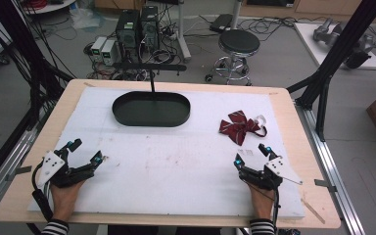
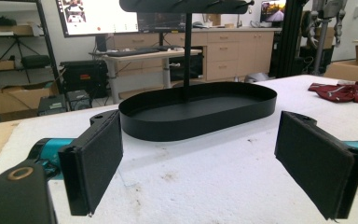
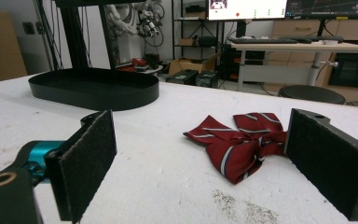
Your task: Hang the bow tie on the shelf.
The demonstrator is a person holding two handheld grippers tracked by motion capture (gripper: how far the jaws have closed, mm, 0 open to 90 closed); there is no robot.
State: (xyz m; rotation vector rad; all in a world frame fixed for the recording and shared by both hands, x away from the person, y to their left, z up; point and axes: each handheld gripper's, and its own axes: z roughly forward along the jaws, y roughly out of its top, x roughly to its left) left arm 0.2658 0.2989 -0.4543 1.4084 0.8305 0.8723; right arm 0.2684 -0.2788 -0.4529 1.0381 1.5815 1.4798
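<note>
A dark red striped bow tie (image 1: 239, 126) with a white strap lies on the white mat at the right; in the right gripper view the bow tie (image 3: 240, 144) sits just ahead of the jaws. A black oval tray (image 1: 151, 108) with an upright post and a crossbar stands at the mat's far middle, and the tray (image 2: 200, 109) fills the middle of the left gripper view. My left gripper (image 1: 85, 151) rests open at the front left, nothing between its pads. My right gripper (image 1: 251, 154) rests open at the front right, a short way in front of the bow tie.
The white mat (image 1: 176, 161) covers a wooden table (image 1: 293, 122). Black frame posts (image 1: 333, 68) rise at the right edge and cables hang at the left. A stool (image 1: 237, 46) and computer boxes stand on the floor beyond the table.
</note>
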